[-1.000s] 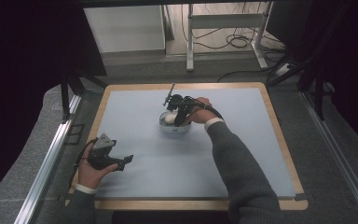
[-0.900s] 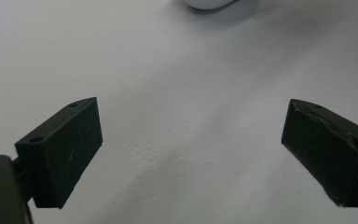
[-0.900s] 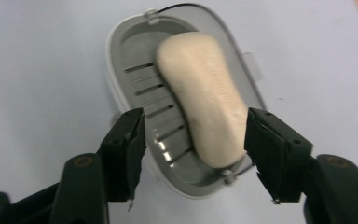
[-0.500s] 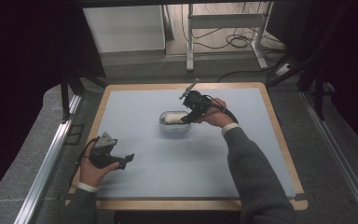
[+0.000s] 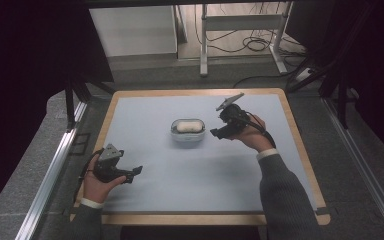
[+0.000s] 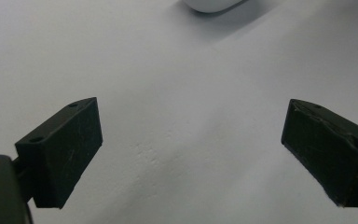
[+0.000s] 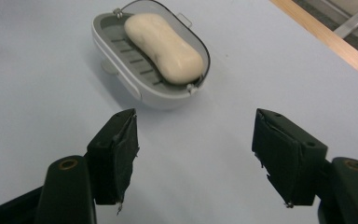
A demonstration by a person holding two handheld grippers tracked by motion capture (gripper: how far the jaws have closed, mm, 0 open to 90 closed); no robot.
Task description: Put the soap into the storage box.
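Cream soap bar (image 7: pixel 164 48) lying lengthwise in grey oval soap dish (image 7: pixel 121 60), on its slatted insert, untouched. Dish (image 5: pixel 187 132) sitting near middle of pale blue mat (image 5: pixel 195 175). Right gripper (image 5: pixel 219 133) hovering just beside dish, apart from it, jaws just been opening, nothing between them. Left gripper (image 5: pixel 136 171) well apart at near left, jaws spread wide over bare mat, holding nothing. White rim (image 6: pixel 212 4) at top of left gripper view, possibly the dish.

Grey sleeves with white cuffs; each black claw (image 5: pixel 219 134) bears a grey three-cornered plate.
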